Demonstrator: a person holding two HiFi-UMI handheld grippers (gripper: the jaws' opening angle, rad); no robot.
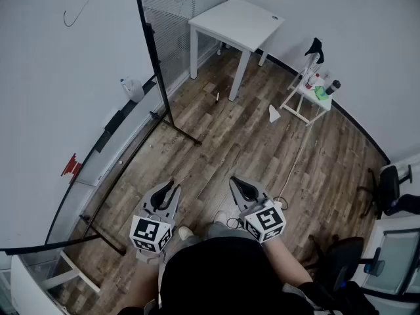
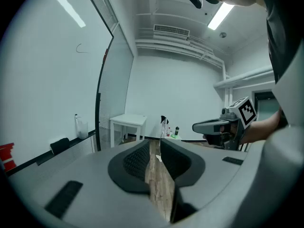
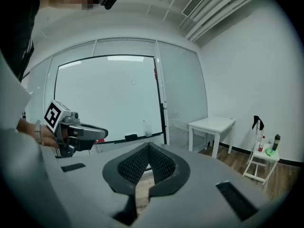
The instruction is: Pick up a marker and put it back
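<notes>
left gripper (image 1: pixel 169 186): jaws a crack apart, nothing in them | right gripper (image 1: pixel 233 180): jaws pressed together, empty | both over wood floor (image 1: pixel 262 149) beside whiteboard (image 1: pixel 59 97)

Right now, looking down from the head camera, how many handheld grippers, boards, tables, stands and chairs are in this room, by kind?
Handheld grippers: 2, the left gripper and the right gripper
Whiteboard: 1
White table: 1
Small white stand: 1
Black office chairs: 2
Total: 7
</notes>
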